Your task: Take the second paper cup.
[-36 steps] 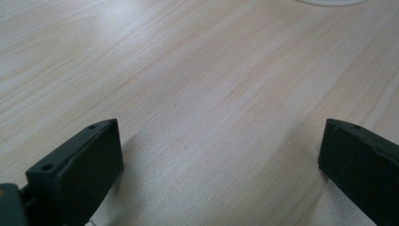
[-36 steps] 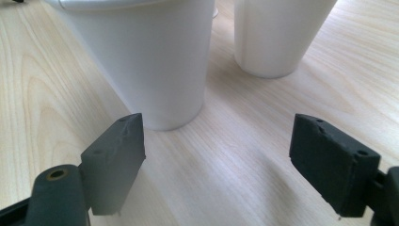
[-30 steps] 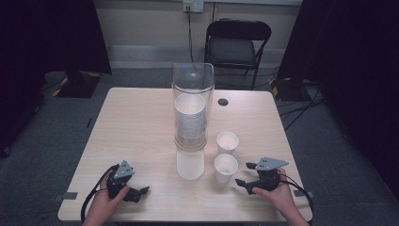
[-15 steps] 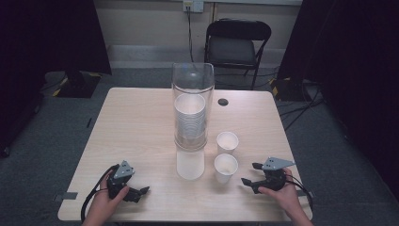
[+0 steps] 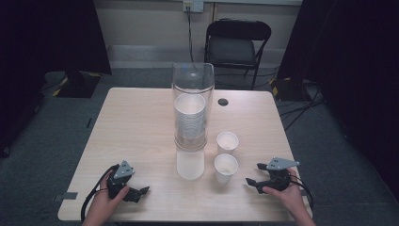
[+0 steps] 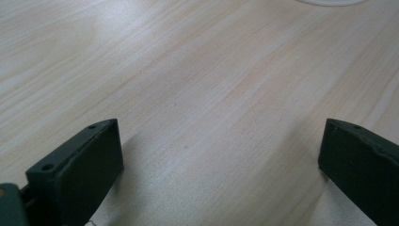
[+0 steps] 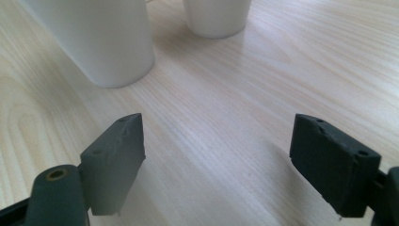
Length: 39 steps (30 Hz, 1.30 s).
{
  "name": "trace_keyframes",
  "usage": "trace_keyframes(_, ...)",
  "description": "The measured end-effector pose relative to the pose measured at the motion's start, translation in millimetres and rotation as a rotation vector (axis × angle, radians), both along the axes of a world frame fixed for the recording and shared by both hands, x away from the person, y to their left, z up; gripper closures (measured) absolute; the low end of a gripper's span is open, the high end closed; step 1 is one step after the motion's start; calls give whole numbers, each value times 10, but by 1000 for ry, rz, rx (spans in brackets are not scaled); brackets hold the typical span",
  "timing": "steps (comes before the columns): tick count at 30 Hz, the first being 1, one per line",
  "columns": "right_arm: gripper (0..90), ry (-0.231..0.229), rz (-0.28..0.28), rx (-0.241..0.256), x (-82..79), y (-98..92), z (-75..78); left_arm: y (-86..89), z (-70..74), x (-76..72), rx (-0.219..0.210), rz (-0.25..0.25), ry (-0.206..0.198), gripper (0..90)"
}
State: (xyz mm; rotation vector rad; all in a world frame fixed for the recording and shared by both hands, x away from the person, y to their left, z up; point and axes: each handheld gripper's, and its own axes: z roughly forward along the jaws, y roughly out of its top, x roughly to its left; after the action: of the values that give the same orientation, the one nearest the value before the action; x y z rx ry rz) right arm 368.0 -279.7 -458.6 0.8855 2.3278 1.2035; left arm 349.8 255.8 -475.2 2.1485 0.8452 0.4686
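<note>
A tall clear tube stands at the table's middle and holds a stack of white paper cups; the lowest cup sticks out below it. Two single white cups stand to its right, one farther and one nearer. My right gripper rests open on the table just right of the nearer cup, apart from it. Its own view has the nearer cup ahead on the left and the farther cup behind. My left gripper lies open near the front left edge, over bare wood.
The light wooden table has a small black grommet behind the tube. A black folding chair stands beyond the far edge. Grey carpet and cables surround the table.
My right gripper has slid a little to the right, away from the nearer cup. The left gripper and the cups have not moved.
</note>
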Motion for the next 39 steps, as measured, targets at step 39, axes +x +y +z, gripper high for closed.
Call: trace_keyframes(39,135,19,-70,-96,40,-168,-19,0,0,0,0,0,0,0)
